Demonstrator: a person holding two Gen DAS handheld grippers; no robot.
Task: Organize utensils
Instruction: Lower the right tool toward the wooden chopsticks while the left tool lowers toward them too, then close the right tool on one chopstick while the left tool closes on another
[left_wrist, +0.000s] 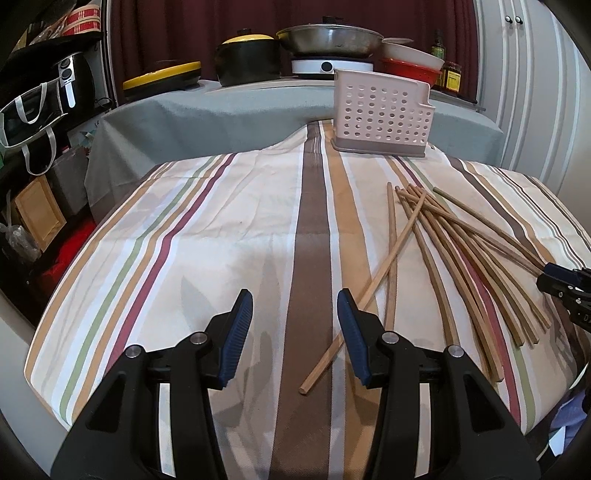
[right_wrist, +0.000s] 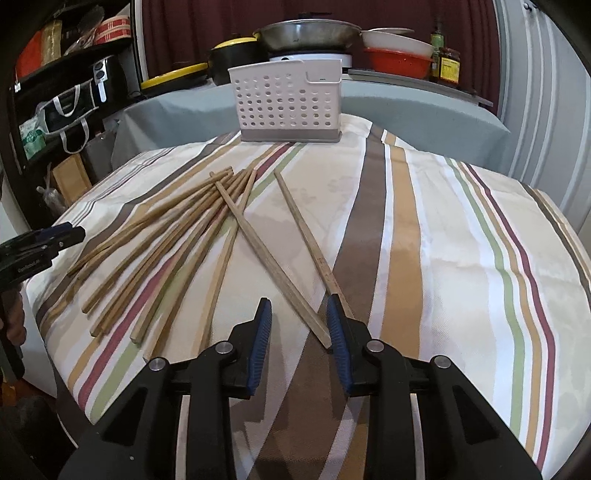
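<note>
black-armed and blue-padded, the left gripper is hovering wide open over the striped cloth, holding nothing, with one stray chopstick passing behind its right pad. the right gripper is also gaping, its jaws apart around the near end of a chopstick lying flat on the cloth, not yet pinching it. wooden chopsticks are lying fanned in a loose pile between the two tools. farther back, a white perforated utensil holder is standing upright at the cloth's far edge, well apart from the pile. pots and bowls are sitting behind it.
</note>
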